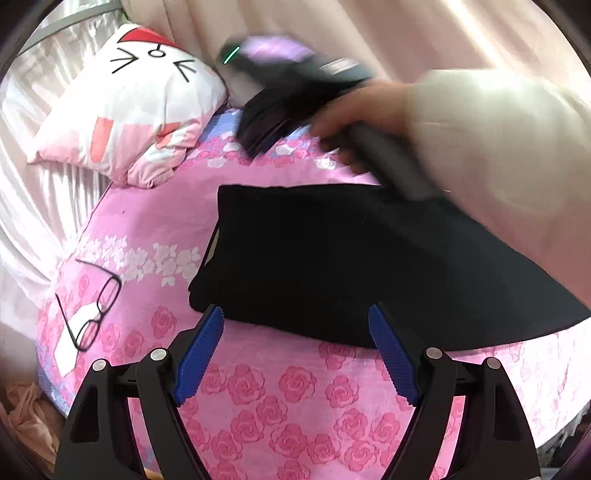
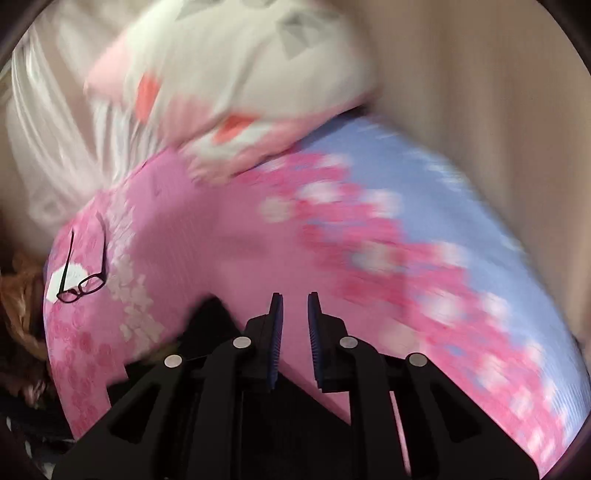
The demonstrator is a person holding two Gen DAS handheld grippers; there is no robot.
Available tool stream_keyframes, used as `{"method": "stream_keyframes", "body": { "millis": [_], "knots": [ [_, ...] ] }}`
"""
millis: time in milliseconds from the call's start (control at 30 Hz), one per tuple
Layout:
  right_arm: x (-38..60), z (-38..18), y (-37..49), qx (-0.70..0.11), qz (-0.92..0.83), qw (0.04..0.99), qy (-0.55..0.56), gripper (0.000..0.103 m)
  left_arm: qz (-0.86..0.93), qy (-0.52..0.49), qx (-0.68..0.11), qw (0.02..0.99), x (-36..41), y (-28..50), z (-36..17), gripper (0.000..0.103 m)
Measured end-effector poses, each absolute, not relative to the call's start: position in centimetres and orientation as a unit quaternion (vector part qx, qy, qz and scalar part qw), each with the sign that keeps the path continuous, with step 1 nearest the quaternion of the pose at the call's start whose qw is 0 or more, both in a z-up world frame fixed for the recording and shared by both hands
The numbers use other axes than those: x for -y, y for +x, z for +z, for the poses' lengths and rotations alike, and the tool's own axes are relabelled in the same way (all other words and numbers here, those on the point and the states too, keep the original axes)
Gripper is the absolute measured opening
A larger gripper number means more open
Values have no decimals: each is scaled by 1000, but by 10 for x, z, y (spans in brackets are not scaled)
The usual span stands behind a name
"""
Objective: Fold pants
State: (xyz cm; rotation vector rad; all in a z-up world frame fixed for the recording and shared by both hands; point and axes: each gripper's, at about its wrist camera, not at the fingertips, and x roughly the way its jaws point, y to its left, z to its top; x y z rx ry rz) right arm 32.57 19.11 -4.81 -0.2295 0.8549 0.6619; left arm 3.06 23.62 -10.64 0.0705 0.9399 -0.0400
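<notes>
Black pants [image 1: 332, 258] lie folded into a flat block on the pink rose-print bed cover [image 1: 258, 398]. My left gripper [image 1: 295, 354] hovers at their near edge, open, its blue pads [image 1: 201, 354] wide apart with nothing between them. In the left wrist view the right gripper [image 1: 262, 136] is a blur beyond the far edge of the pants, held by a hand [image 1: 369, 110] in a cream sleeve. In the right wrist view my right gripper [image 2: 294, 325] has its jaws parted by a narrow gap with only the bed cover [image 2: 221, 240] behind it. A corner of the pants [image 2: 210, 321] shows at its left.
A pair of black-framed glasses [image 1: 96, 306] lies on the cover to the left, also in the right wrist view as glasses [image 2: 81, 286]. A cartoon-cat pillow [image 1: 122, 107] rests at the head of the bed. Pale curtains [image 1: 406, 29] hang behind.
</notes>
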Motion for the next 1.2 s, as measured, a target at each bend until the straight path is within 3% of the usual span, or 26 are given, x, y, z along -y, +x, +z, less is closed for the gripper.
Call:
{"method": "stream_keyframes", "body": {
  "millis": [267,500,567,600,667,800,900,933,967,1033,1200],
  "knots": [
    [32,-95,318,-540,205,816,1,16,-71,43,-451,889,-209,46,-116,78],
    [5,-132,320,-566,241,787,-42,16,-137,86,-451,878,-152,60,-135,78],
    [-13,-139,321,-566,250,784,-61,25,-146,91,-449,877,-144,60,-134,78],
    [-21,-140,321,-559,249,787,-81,25,-147,96,-446,877,-140,58,-134,78],
    [-23,-140,325,-533,244,802,-111,10,-143,107,-447,877,-136,57,-136,78],
    [-9,-132,347,-518,201,829,-63,10,-106,122,-466,870,-146,60,-151,78],
    [-21,-98,317,-475,232,848,-46,18,-86,114,-464,874,-162,58,-145,78],
    [-39,-85,295,-453,261,850,-63,30,-85,108,-461,877,-167,55,-141,78],
    [-55,-77,278,-438,283,849,-83,48,-88,99,-456,880,-172,51,-136,78],
    [-97,-68,243,-407,333,840,-132,68,-98,80,-443,887,-184,36,-122,78],
    [-227,-83,175,-321,416,802,-284,68,-123,70,-426,893,-197,-6,-95,78]
  ]
}}
